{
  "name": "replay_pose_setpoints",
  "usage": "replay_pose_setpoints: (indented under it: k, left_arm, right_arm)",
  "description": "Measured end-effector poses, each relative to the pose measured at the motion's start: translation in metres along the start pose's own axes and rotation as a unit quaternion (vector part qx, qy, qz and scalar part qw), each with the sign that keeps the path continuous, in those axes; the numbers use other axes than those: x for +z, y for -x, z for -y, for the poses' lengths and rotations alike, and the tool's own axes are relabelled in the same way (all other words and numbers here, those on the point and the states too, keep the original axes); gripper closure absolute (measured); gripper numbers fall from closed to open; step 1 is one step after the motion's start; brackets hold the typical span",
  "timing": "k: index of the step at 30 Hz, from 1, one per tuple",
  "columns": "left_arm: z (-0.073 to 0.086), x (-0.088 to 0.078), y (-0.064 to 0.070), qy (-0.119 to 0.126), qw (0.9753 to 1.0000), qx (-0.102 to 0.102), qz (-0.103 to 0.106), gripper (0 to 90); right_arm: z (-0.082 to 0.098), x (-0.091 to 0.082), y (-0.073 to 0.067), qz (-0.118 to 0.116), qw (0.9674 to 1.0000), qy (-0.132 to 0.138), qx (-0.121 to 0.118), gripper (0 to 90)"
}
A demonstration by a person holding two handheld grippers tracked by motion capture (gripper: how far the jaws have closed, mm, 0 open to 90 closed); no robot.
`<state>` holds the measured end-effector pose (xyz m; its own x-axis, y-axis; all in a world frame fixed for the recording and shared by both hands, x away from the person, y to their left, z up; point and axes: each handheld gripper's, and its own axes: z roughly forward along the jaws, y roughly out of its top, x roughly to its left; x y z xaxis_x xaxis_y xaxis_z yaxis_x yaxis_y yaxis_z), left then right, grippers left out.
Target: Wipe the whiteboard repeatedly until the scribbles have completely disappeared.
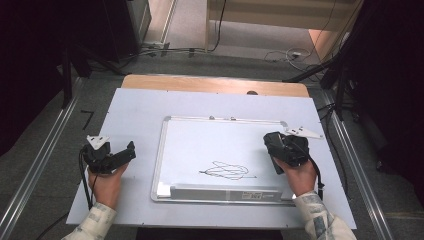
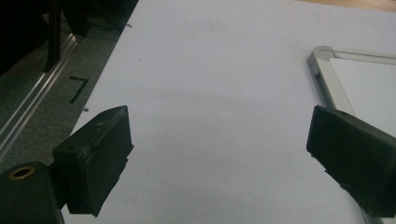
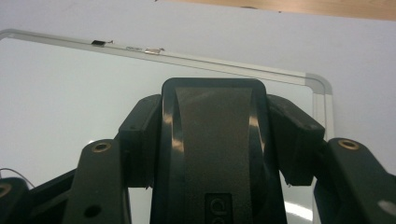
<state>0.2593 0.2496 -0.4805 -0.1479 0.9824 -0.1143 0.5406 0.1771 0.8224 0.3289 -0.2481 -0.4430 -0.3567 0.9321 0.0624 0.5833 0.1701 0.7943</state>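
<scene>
On the bench (image 1: 130, 107), a grey sheet covers most of the top, and a whiteboard (image 1: 215, 140) with a silver frame lies flat at its middle, slightly nearer the right edge. A black scribble (image 1: 227, 170) runs across the lower middle of the board's white face, just above the pen tray (image 1: 225, 192) along the board's near edge.

Over the board's right edge, the right tool (image 1: 276, 145) is held in the person's right hand (image 1: 300, 175). Its jaws are clamped on a black whiteboard eraser (image 3: 212, 154), a flat dark block with rounded corners that stands between them in the right gripper view, pressed from both sides. In that view the eraser sits above the board's white surface, with the board's far frame and its rounded far right corner behind it. Whether the eraser touches the board I cannot tell. It is well to the right of the scribble and apart from it.

Near the left edge of the bench, the left tool (image 1: 120, 155) rests in the person's left hand (image 1: 107, 182), off the board and just beside its left frame. Its jaws stand wide apart with nothing between them; the left gripper view shows bare grey sheet in the gap and the board's far left corner at the right.
</scene>
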Motion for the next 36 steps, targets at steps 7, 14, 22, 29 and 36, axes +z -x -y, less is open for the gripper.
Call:
replay_pose_setpoints:
  k: [7,14,22,29,36]
  left_arm:
    - [0.000,0.000,0.000,0.000,1.0000,0.000,-0.001,7.3]
    - [0.000,0.000,0.000,0.000,1.0000,0.000,0.000,7.3]
    - [0.000,-0.001,0.000,0.000,1.0000,0.001,0.001,7.3]
    - [0.000,0.000,0.000,0.000,1.0000,0.001,0.002,7.3]
    - [0.000,0.000,0.000,-0.002,1.0000,0.002,0.002,7.3]
  right_arm:
    - [0.002,0.006,-0.017,-0.017,0.9997,-0.009,-0.014,38.8]
    - [0.005,0.011,-0.029,-0.029,0.9992,-0.019,-0.021,38.9]
    - [0.009,0.018,-0.042,-0.032,0.9983,-0.030,-0.038,38.8]
    - [0.012,0.026,-0.046,-0.036,0.9976,-0.040,-0.042,38.8]
    - [0.014,0.032,-0.049,-0.043,0.9964,-0.049,-0.055,38.8]
